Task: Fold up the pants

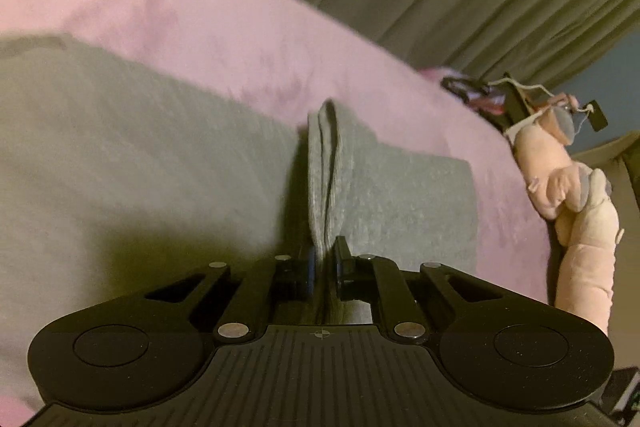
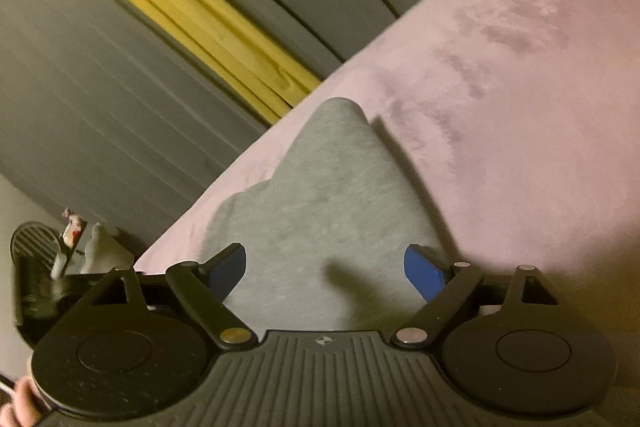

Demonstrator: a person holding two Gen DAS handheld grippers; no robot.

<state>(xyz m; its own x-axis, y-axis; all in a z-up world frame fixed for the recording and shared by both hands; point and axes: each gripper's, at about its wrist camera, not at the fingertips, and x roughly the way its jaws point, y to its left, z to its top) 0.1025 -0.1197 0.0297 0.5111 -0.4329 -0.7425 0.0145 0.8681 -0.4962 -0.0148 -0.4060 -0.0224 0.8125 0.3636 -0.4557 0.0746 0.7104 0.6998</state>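
Grey pants (image 1: 120, 147) lie spread on a pink bed cover (image 1: 200, 19). In the left wrist view my left gripper (image 1: 323, 259) is shut on a raised fold of the grey fabric, which stands up between the jaws as a narrow ridge. In the right wrist view another part of the grey pants (image 2: 320, 195) forms a pointed hump on the pink bed cover (image 2: 520, 107). My right gripper (image 2: 325, 267) hangs over it, wide open, its blue pads (image 2: 424, 273) clear of the cloth.
A pink plush toy (image 1: 576, 195) lies at the bed's right edge, with dark cables behind it. Grey curtains (image 2: 120, 67) with a yellow strip (image 2: 180, 11) hang behind the bed. A dark stand with small items (image 2: 40, 267) sits at lower left.
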